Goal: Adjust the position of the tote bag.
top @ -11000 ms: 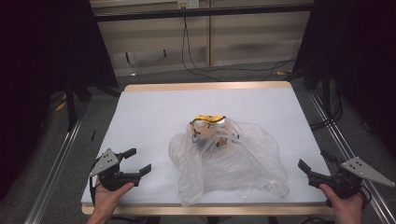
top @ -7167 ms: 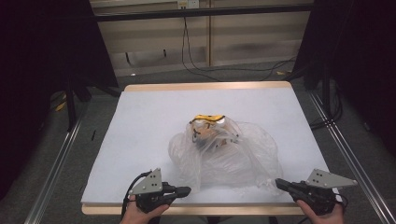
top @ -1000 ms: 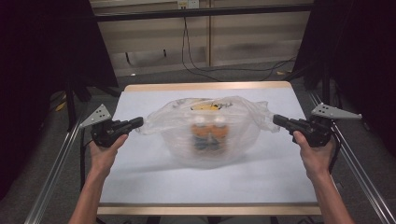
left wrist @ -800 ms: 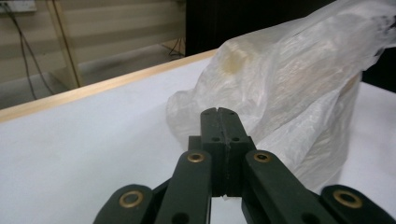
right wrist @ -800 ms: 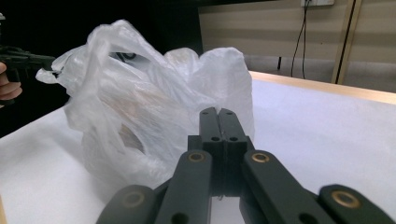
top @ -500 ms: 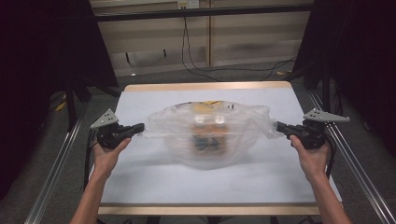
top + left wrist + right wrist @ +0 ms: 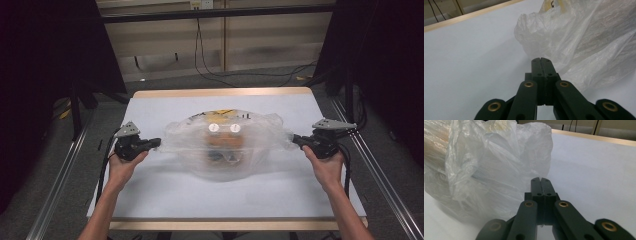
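Note:
A clear plastic bag (image 7: 225, 157) hangs stretched between my two grippers just above the white table (image 7: 165, 200). Inside it stand two white-capped bottles (image 7: 214, 128) with orange contents, beside a yellow-marked pack. At the bag's left corner my left gripper (image 7: 158, 143) is shut on the plastic. The right gripper (image 7: 295, 140) is shut on the right corner. In the left gripper view the jaws (image 7: 540, 60) are pressed together, with the crumpled bag (image 7: 586, 37) running off to their right. In the right gripper view the closed jaws (image 7: 540, 180) have the bag (image 7: 486, 165) bulging to their left.
The table has a wooden rim (image 7: 225, 93) at the back. Metal rails (image 7: 55, 185) run along both sides. Cables (image 7: 210, 60) lie on the floor behind the table. Dark curtains hang at both sides.
Both hands have sunk and come a little toward the near side. The bag has come down with them and its belly now hangs close to the table.

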`<state>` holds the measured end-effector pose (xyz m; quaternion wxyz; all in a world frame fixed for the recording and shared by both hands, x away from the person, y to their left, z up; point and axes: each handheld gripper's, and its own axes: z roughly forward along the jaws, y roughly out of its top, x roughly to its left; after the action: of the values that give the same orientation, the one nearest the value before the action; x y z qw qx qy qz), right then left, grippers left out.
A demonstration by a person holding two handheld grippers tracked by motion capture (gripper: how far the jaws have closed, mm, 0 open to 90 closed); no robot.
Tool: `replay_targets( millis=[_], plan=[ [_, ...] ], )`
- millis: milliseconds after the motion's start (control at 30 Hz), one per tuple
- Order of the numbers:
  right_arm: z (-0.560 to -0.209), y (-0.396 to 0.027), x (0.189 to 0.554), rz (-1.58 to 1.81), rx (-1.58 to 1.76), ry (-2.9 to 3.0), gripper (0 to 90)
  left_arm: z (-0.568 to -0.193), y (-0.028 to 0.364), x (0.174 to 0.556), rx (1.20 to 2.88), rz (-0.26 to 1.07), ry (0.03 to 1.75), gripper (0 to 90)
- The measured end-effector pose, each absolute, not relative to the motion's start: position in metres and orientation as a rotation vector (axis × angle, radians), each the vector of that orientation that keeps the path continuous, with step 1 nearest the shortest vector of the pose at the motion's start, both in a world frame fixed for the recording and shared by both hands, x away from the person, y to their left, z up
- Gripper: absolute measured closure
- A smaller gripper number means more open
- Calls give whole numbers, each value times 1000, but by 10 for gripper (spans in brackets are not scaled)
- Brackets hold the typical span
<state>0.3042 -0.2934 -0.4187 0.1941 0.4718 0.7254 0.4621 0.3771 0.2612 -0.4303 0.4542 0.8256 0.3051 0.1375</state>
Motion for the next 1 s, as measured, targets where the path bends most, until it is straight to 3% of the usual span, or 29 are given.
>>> replay_targets(
  millis=[633, 1000],
  plan=[
    [-449, -289, 300, 1134, 1339, 2173, 900, -460, 252, 372, 2266, 251, 717, 900],
    [-467, -289, 305, 1058, 1352, 2241, 900, -473, 254, 376, 2276, 195, 743, 900]
  ],
)
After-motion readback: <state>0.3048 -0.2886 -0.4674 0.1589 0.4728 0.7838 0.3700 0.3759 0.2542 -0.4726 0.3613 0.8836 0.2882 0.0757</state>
